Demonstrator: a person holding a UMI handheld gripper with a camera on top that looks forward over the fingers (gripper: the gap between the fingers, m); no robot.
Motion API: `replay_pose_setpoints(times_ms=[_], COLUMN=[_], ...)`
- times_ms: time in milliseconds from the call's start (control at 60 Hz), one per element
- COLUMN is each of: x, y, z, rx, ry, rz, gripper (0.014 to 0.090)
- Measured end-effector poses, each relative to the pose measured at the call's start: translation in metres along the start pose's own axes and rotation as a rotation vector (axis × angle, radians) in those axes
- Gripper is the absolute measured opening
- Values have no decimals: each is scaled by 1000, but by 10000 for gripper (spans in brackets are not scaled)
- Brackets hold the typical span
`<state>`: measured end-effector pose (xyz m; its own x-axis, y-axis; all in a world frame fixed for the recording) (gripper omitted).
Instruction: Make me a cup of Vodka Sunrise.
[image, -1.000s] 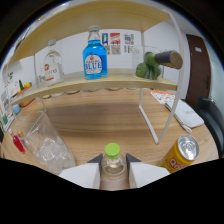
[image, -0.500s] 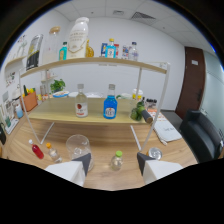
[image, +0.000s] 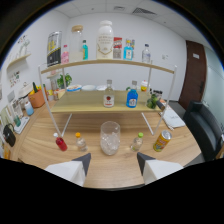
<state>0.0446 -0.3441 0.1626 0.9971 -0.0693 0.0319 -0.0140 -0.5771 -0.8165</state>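
Note:
A clear glass with ice in it stands on the wooden table, beyond my fingers. Right of it is a small green-capped bottle, then an orange can. Left of the glass are a small orange-capped bottle and a small red bottle. On the lower shelf behind them stand a clear bottle with a red label and a blue bottle. My gripper is open, with nothing between its white fingers, well back from the glass.
The top shelf carries a big white jug and several bottles. A plant and an orange pot stand at the left. A dark chair and a brown door are at the right.
My gripper has pulled back and risen away from the table. The green-capped bottle that stood between the fingers now stands on the table far ahead, beside the glass.

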Motion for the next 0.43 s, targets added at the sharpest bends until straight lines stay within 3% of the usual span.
replay_pose_setpoints(times_ms=[433], x=[-27], y=[1], z=[-5], rx=[-16], ry=[-16], rz=[0], gripper=[859])
